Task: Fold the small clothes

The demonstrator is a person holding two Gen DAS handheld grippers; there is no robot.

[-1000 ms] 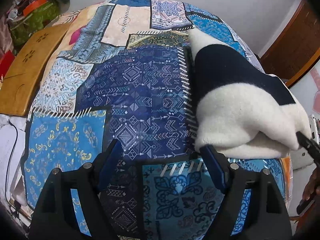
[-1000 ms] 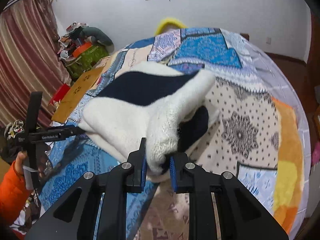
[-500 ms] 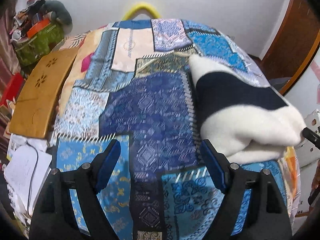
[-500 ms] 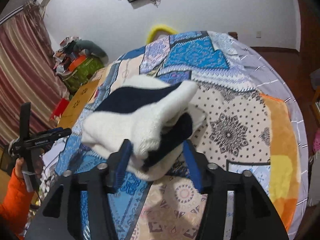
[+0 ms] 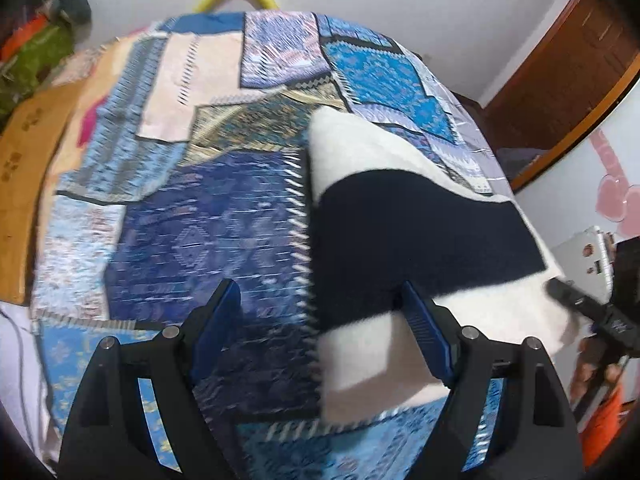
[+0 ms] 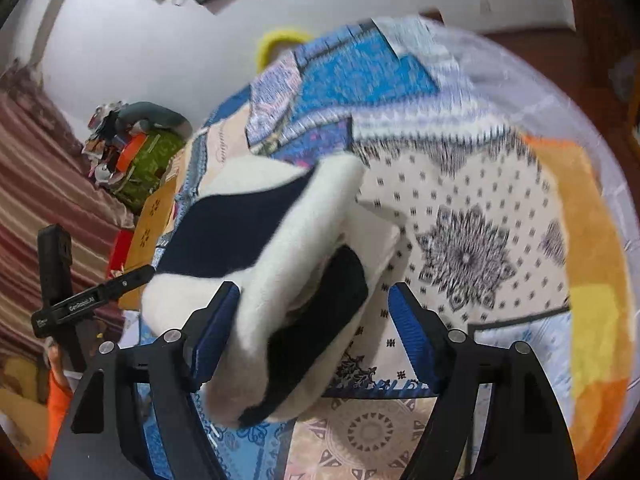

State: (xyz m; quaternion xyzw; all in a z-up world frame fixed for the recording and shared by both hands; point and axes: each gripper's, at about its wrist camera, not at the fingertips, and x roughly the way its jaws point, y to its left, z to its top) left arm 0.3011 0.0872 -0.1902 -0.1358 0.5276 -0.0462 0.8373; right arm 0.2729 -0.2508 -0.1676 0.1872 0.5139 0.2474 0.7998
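Garment point(image 6: 256, 240) — white fleece with a navy band, folded — lies on the patchwork bedspread point(image 5: 208, 236); the right tool point(image 6: 312, 332) is opening, its fingers straddling the garment's near end (pads not pressing). Left tool point(image 5: 320, 332) stands wide apart over the garment's edge, gripping nothing.

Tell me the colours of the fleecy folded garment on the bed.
The fleecy folded garment is cream-white with a broad navy band, clearest in the left wrist view.

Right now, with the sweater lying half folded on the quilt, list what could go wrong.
1. The right gripper is opening around the white and navy sweater; the thick folded-over flap may spring back and undo the fold.
2. That flap lies between the right gripper's blue pads, so pulling away could snag and drag it.
3. The left gripper, open, straddles the sweater's edge above the patchwork quilt; closing here might pinch quilt too.
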